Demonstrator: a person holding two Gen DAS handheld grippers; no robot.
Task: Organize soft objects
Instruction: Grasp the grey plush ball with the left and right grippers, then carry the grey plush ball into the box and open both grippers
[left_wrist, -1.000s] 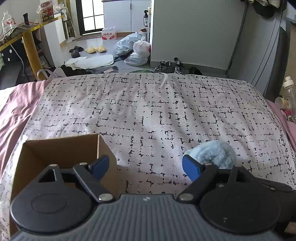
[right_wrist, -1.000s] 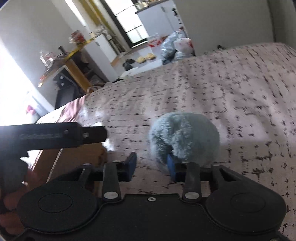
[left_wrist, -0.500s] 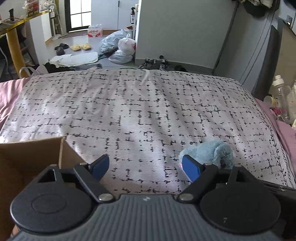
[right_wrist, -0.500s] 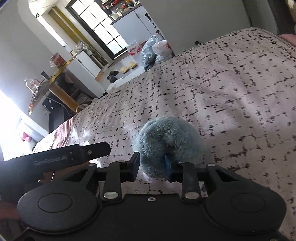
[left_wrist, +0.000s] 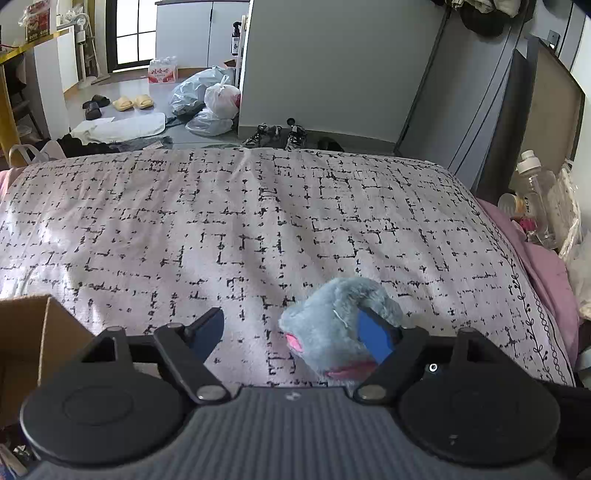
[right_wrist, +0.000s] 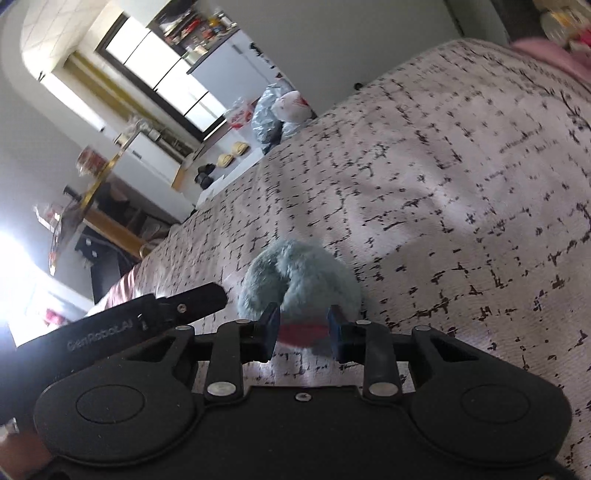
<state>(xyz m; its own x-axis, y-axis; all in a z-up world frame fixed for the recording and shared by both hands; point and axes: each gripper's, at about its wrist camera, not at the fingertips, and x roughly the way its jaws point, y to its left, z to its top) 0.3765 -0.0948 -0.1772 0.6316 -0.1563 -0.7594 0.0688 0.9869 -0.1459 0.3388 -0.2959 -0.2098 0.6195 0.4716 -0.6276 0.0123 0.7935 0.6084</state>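
Now closing a little with the left gripper (left_wrist: 291, 334), toy (left_wrist: 332, 325) between its jaws but left finger not touching; right gripper (right_wrist: 301, 326) narrow, clamped on toy, so probably a hand-over toward box (left_wrist: 26, 332) at far left. Beyond, only patterned bed cover (left_wrist: 258, 221), then floor with slippers (left_wrist: 133, 101), bags (left_wrist: 207, 99).
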